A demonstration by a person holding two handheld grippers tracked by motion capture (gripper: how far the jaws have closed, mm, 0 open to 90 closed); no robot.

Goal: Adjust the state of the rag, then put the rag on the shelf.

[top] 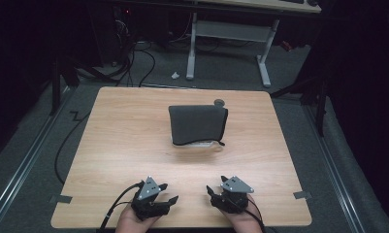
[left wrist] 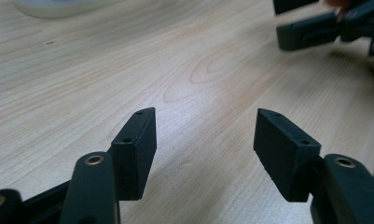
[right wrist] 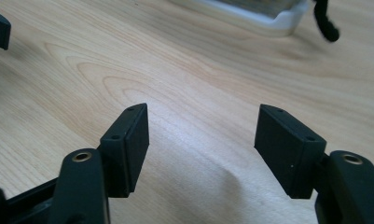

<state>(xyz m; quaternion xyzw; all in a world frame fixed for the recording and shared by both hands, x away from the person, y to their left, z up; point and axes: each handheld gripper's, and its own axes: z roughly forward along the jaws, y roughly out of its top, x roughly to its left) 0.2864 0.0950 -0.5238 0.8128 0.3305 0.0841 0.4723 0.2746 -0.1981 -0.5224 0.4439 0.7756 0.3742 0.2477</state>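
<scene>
Dark grey fabric pouch (top: 197, 124) with its black zipper edge lies mid-table on a white tray (right wrist: 264, 18), well apart from your grippers. Your left gripper (left wrist: 205, 135) and right gripper (right wrist: 203, 140) both hold their jaws spread apart, empty, low over the near edge of the light wooden table (top: 124, 141).

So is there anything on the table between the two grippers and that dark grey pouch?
Nothing visible. Bare wood lies between the left gripper, the right gripper and the dark grey pouch, which lies on a white container mid-table. Both sets of jaws stand open.
</scene>
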